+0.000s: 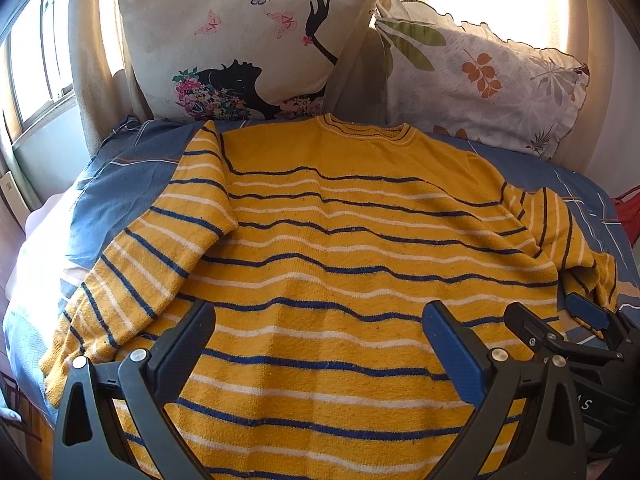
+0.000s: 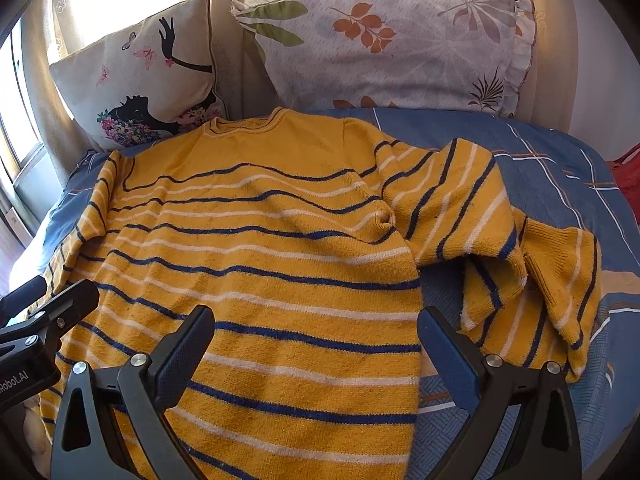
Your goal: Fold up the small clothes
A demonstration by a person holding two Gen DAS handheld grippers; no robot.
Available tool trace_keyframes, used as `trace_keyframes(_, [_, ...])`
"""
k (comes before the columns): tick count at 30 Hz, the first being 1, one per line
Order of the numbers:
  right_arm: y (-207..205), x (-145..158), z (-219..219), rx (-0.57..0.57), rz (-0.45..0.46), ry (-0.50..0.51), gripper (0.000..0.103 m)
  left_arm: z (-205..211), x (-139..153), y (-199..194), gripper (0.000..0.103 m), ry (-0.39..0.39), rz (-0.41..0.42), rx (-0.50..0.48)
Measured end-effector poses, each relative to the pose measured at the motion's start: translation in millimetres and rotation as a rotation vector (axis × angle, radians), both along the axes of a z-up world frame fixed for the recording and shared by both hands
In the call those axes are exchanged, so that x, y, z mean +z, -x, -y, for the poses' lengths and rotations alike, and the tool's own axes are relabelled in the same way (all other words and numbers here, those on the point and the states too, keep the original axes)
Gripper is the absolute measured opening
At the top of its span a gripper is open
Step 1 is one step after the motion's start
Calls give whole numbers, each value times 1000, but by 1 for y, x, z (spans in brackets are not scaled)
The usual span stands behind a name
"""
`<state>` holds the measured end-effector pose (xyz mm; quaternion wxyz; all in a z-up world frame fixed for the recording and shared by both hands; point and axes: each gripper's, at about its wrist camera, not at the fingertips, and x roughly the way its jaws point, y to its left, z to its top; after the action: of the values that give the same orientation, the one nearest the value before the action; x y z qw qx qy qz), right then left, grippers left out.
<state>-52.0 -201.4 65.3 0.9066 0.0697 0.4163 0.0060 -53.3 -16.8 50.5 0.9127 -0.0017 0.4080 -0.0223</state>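
Sweater [image 1: 340, 264], yellow with blue and white stripes, lies flat on the blue bedspread [image 1: 120, 184], collar toward the two pillows, hem toward both grippers, its long axis running away from them. Left gripper [image 1: 320, 344] hovers over the lower body, jaws wide apart, holding nothing. Right gripper [image 2: 316, 344] likewise gapes empty above the hem's right edge.

Sweater [image 1: 340, 264]: mustard yellow, navy and white horizontal stripes.
Bedsheet [image 2: 520, 152] beneath it: blue, thin white and orange check lines.
Cushion [image 1: 240, 40] behind the sweater: beige, black silhouette (pink butterflies, flowers).
Pillow [image 2: 384, 40] beside that cushion: white, orange and green leaves.
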Motion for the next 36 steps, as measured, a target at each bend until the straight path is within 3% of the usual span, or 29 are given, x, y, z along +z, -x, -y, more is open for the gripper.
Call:
trace_keyframes(33, [-2,-14,9,2,-59,-55,103,7,-8,2,103,-17,-23,-10])
trace_keyframes(36, [2,-3,17,28,-22,-73,103,4,-5,4,103,-19,-18,-4])
